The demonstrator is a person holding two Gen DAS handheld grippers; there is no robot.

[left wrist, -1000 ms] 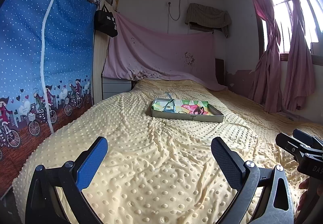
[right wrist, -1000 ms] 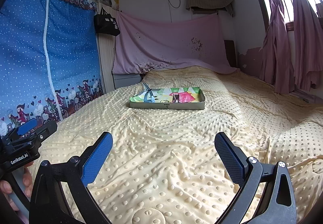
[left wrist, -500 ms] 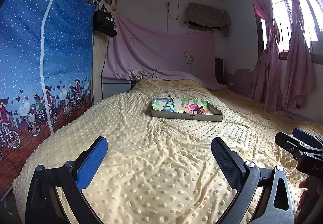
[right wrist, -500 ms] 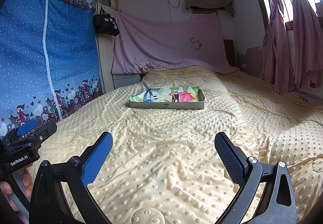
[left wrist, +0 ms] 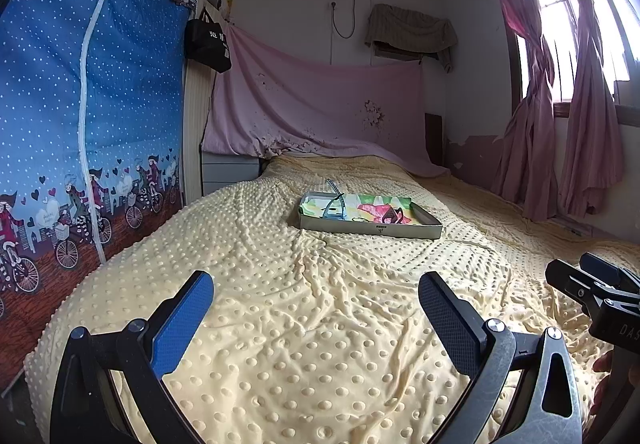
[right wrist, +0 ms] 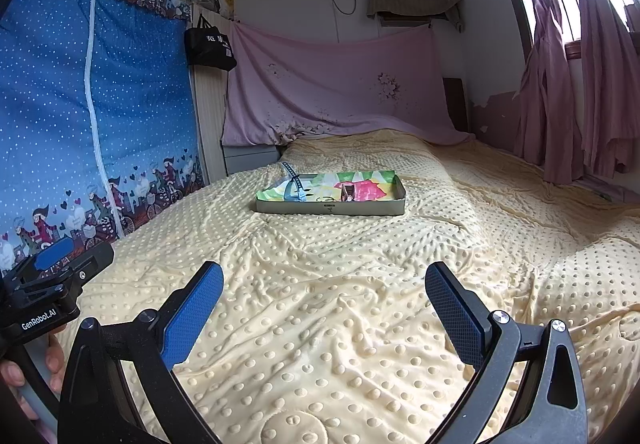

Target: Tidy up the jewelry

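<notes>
bedspread (right wrist: pixel 360 284): pale yellow, raised-dot pattern. tray (right wrist: pixel 332 208): grey-green wall, multicoloured green, pink and yellow lining. strap (right wrist: pixel 294 186) in tray: blue. wardrobe cover (left wrist: pixel 80 124): blue, white polka dots, cyclist-and-hearts border. wall cloth (left wrist: pixel 320 112): pink. curtains (left wrist: pixel 560 124): mauve-pink. gripper pads (right wrist: pixel 192 308): blue.

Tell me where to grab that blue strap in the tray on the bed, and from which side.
Grip the blue strap on the loop end that arches up above the tray rim at its left end. Coming from above with the left gripper looks best: that raised part stands clear of the tray wall, while the rest lies flat inside, too small to judge.
</notes>
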